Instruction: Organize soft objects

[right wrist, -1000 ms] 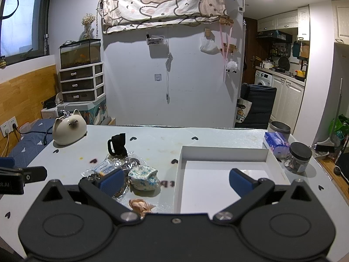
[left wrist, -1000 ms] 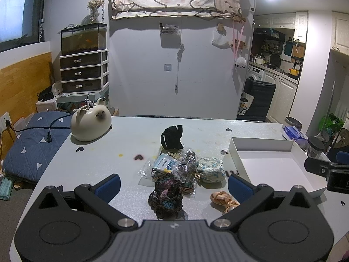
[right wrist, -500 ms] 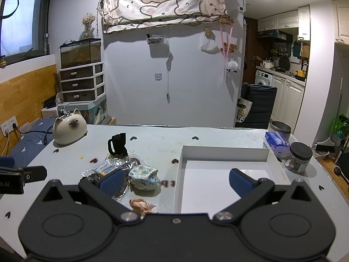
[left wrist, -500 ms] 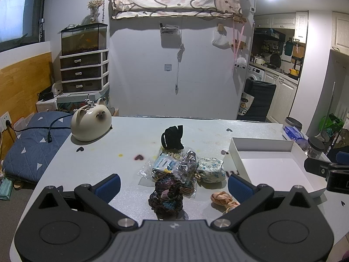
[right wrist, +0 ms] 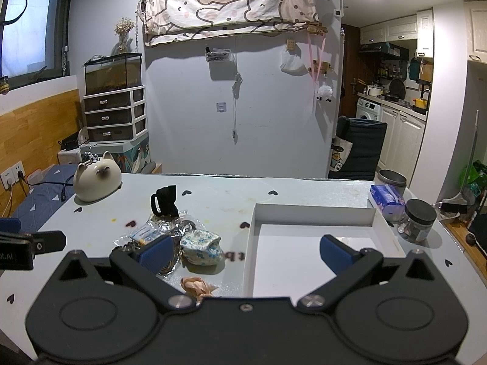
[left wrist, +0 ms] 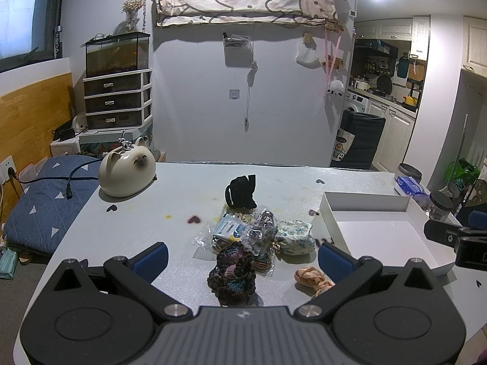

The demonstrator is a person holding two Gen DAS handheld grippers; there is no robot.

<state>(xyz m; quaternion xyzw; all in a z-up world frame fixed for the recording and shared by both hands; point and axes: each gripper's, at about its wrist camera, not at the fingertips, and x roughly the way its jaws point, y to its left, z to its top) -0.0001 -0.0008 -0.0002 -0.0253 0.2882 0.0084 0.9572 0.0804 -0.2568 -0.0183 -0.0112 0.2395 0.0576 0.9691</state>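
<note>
A pile of soft items lies mid-table: a dark crocheted scrunchie [left wrist: 232, 273], a floral fabric pouch [left wrist: 294, 238] [right wrist: 201, 247], a peach braided hair tie [left wrist: 312, 277] [right wrist: 196, 285], a black fabric piece [left wrist: 242, 192] [right wrist: 164, 201] and clear plastic packets [left wrist: 234, 231] [right wrist: 146, 233]. An empty white box [left wrist: 365, 203] [right wrist: 313, 213] stands to their right. My left gripper [left wrist: 242, 257] is open, just in front of the scrunchie. My right gripper [right wrist: 246, 251] is open over the box's near left edge.
A cream cat-shaped ceramic [left wrist: 127, 172] [right wrist: 96, 180] sits at the table's far left. A tissue pack [right wrist: 386, 198], a metal tin [right wrist: 392, 179] and a dark-lidded jar [right wrist: 418, 220] stand right of the box. The grey table [left wrist: 170, 210] ends near my grippers.
</note>
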